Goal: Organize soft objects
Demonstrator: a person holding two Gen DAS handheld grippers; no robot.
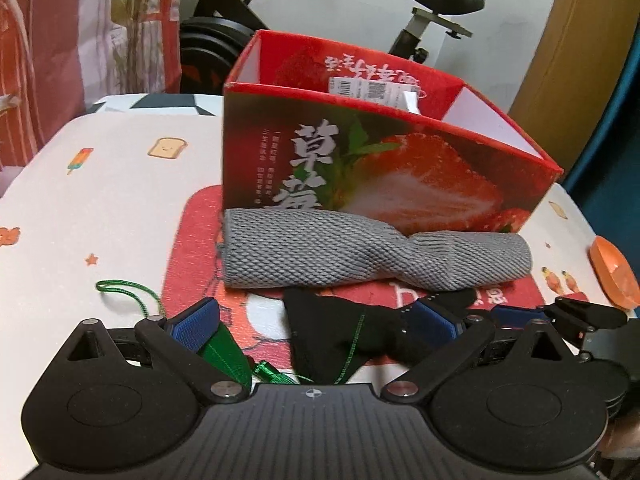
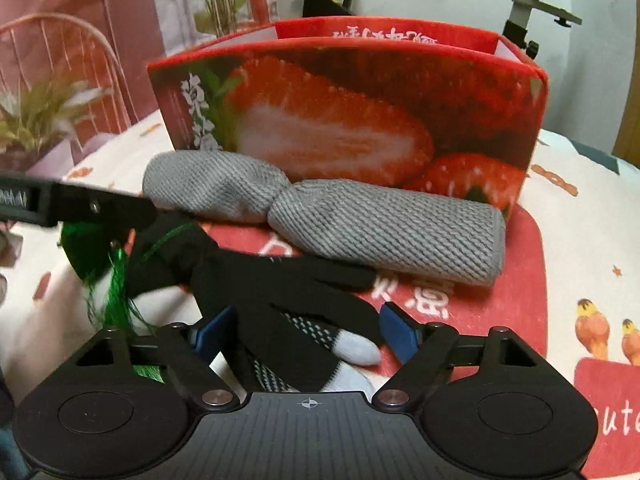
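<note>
Lying low at center frame, the black glove [image 2: 280, 304] is straddled by the wide-spread right gripper [image 2: 306, 330]. The left gripper [image 1: 316, 320], equally released, is seen over its cuff, below the grey knit sleeve [image 1: 360, 252] and strawberry box [image 1: 380, 152].

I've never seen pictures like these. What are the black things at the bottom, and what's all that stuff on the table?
Those black things are tools a person holds, one in each hand. Each hand-held gripper has two blue-padded fingers and a small camera looking forward along them. One picture comes from the left hand-held gripper, the other from the right hand-held gripper. Both are open and hold nothing. On the red mat lies a black glove with white fingertips, between the right one's fingers. Behind it lies a grey knitted cloth, twisted in the middle, in front of a strawberry box. A green tassel lies by the left one.
</note>
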